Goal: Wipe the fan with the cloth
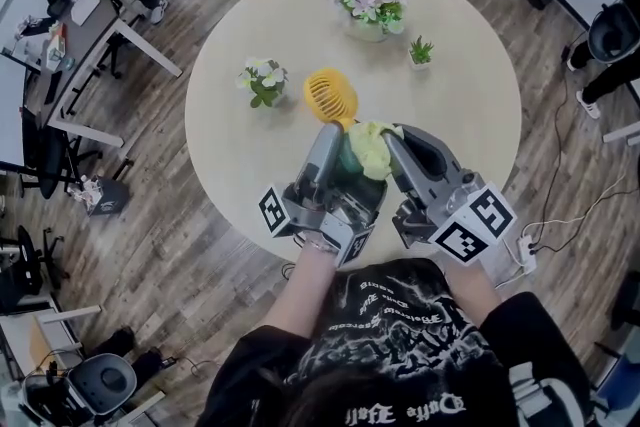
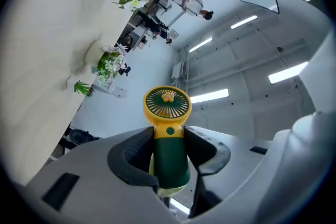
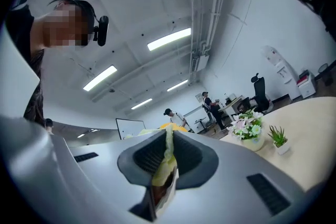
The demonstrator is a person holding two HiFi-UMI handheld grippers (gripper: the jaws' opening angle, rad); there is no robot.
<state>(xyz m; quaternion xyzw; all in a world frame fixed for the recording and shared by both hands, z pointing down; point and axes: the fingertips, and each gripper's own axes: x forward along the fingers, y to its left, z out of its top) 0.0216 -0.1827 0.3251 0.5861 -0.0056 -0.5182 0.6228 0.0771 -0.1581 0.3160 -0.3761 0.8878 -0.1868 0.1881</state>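
Mid-frame, over the desk [image 1: 230, 155] — left hand-held gripper [image 1: 338, 143] clamps the fan [image 1: 331, 96] by its handle, right hand-held gripper [image 1: 392, 140] pinches the cloth [image 1: 372, 147]. We're set to wipe — next we'd rub it w/ the cloth, gently.

A yellow-headed fan [image 1: 331, 95] is held in the left gripper [image 1: 336, 140] over the round table [image 1: 460, 115]; a yellow-green cloth [image 1: 370, 147] is clamped in the right gripper [image 1: 393, 140], just beside the fan's handle

Soft, even light from ceiling strips [image 3: 169, 39]; faint shadows on worktop [image 1: 230, 155]. Gripper views: fisheye warp, black corners, strips blown out.
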